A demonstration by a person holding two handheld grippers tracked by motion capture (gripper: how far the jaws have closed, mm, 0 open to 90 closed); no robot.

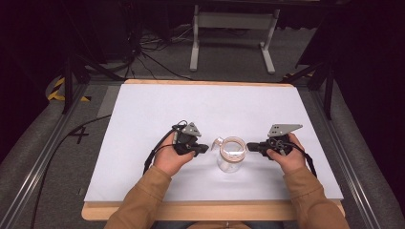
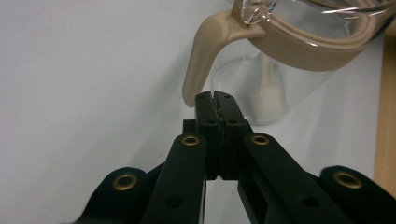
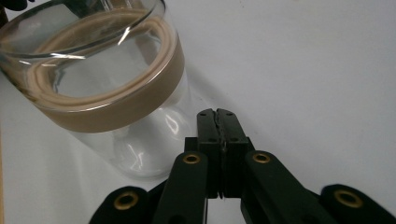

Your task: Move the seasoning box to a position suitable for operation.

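Both claws pinched shut, empty, flanking glass jug (image 1: 231, 155).
Left gripper (image 1: 202, 148) sits nearest tan handle (image 2: 201, 56), just left; right gripper (image 1: 251, 146) opposite.

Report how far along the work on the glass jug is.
Barely begun. Done: the glass jug stands upright on the white table, with the left gripper at its tan handle and the right gripper at the opposite side. In hand: nothing; both grippers' jaws are shut and empty. Left: opening a gripper and taking hold.
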